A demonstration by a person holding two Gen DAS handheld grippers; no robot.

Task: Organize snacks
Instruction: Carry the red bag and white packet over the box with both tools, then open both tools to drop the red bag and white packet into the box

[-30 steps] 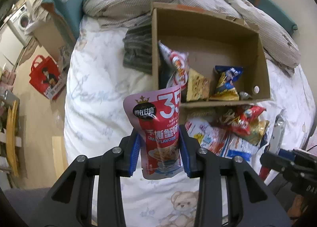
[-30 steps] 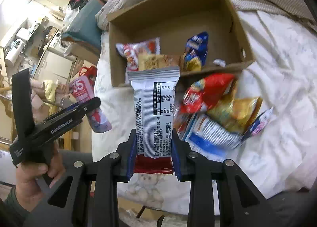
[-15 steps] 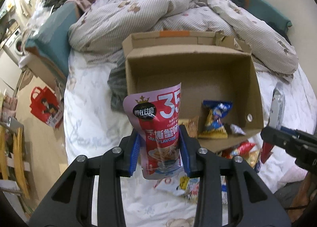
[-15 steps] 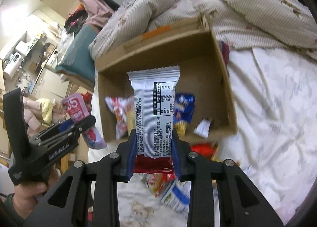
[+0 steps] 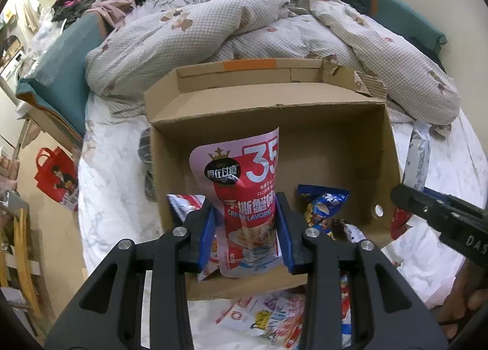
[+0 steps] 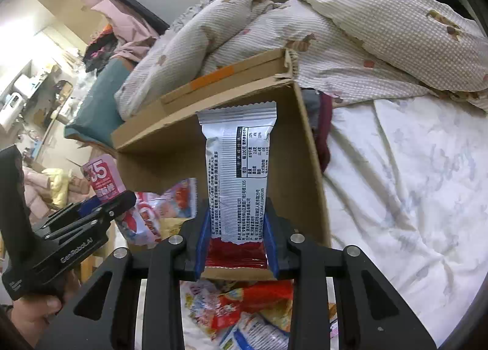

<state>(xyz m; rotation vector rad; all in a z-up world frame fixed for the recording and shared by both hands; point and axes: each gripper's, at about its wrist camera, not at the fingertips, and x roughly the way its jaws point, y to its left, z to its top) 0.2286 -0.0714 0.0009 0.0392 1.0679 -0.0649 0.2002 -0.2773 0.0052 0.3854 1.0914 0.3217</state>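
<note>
My left gripper (image 5: 245, 234) is shut on a pink and red crab-flavour snack pouch (image 5: 241, 185), held upright over the near left part of an open cardboard box (image 5: 320, 136) on the bed. My right gripper (image 6: 236, 240) is shut on a silver and red snack bar packet (image 6: 238, 167), upright over the box (image 6: 170, 164) near its right wall. Inside the box lie a blue packet (image 5: 323, 203) and a red and white bag (image 6: 146, 218). Each gripper shows in the other's view: the right one (image 5: 439, 212) with its silver packet (image 5: 416, 160), the left one (image 6: 88, 212) with the pink pouch (image 6: 102, 179).
Several loose snack packets (image 5: 274, 316) lie on the white sheet (image 6: 411, 182) in front of the box, also the pile (image 6: 250, 310). A rumpled checked duvet (image 5: 274, 23) rises behind the box. A red bag (image 5: 55, 176) sits on the floor left of the bed.
Both grippers moved forward over the bed with their packets. The box, earlier ahead of them, now sits right under the held packets, and the loose snack pile has dropped to the bottom of the views.
</note>
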